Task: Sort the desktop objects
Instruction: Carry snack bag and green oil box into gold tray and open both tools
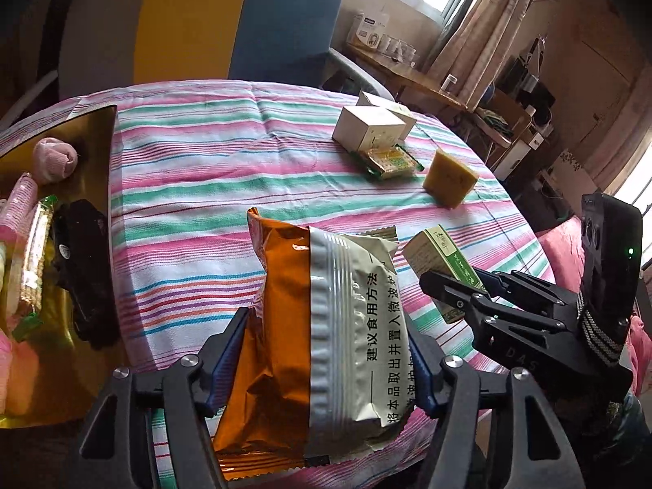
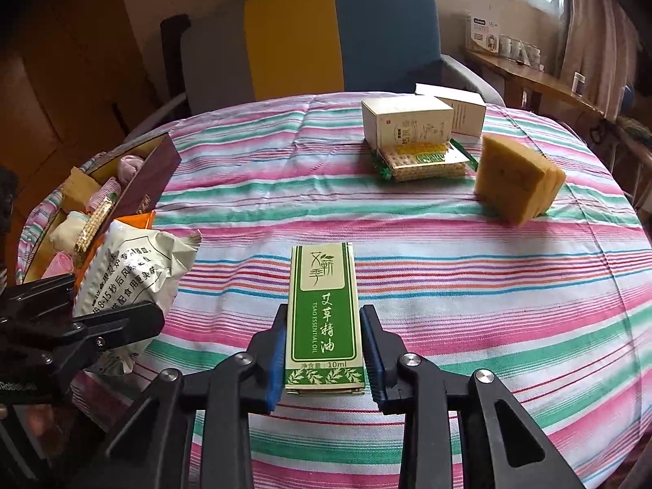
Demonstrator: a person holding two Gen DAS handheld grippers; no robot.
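Closest, gripped between the blue pads of the left gripper (image 1: 322,371): a puffy snack packet (image 1: 326,338), orange foil on one side, cream with black Chinese print on the other, crimped seam down the middle, jaws closed snugly on its lower half. Held above the striped tablecloth (image 2: 468,277), off its surface.

Right of the snack packet, clamped in the right gripper (image 2: 324,348): a slim green and cream essential oil box (image 2: 324,318), upright label facing the camera, leaf border along the bottom edge, jaws narrowed onto its two long sides.

Left of the snack packet, at the cloth's left edge: an open gold-lined box (image 1: 95,155) with a dark red outer wall, crowded with a pink sock ball (image 1: 55,159), a wrapped cracker bar (image 1: 34,252) and a black object (image 1: 85,277).

Beyond the snack packet, open striped cloth across the middle. Farther, to the right: a green-trimmed cracker pack (image 2: 424,159) lying flat, touching a cream carton (image 2: 407,124) standing behind it, a second white carton (image 2: 460,108) just behind that. Right of these, near the cloth's right edge: a yellow sponge block (image 2: 517,177), tilted on one corner.

Past the far edge: a yellow and blue chair back (image 2: 342,36).
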